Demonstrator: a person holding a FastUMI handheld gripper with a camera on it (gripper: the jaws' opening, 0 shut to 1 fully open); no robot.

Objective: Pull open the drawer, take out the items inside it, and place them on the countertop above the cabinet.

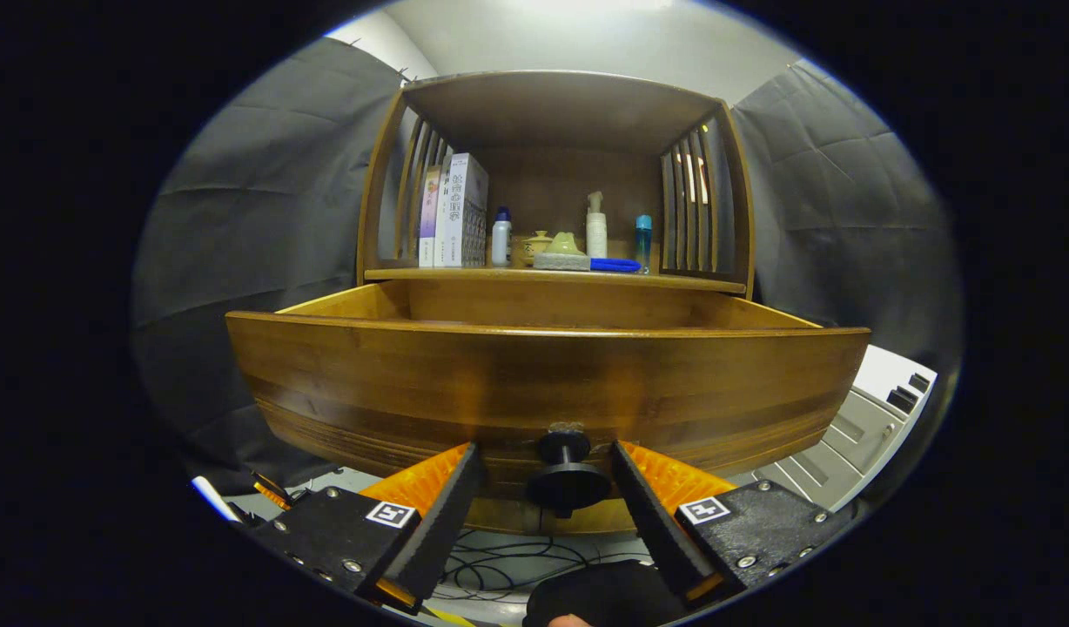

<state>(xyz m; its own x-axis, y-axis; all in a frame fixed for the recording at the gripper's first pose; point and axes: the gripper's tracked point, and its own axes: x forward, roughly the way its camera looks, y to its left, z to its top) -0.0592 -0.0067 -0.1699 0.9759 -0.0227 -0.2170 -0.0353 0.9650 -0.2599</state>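
Observation:
The wooden drawer (543,383) stands pulled out of the cabinet toward me, its curved front filling the middle of the gripper view. Its inside is hidden behind the front panel. A round black knob (568,475) juts from the lower middle of the drawer front. My gripper (547,470) is open, one finger on each side of the knob with a gap to it on both sides. Above the drawer is the countertop shelf (465,274), holding a sponge (562,259) and a blue pen-like item (615,265).
On the shelf also stand books (454,213), a small white bottle (500,238), a ceramic pot (537,246), a pump bottle (596,225) and a blue bottle (643,237). A grey unit (857,435) sits lower right. Cables (500,566) lie on the floor below.

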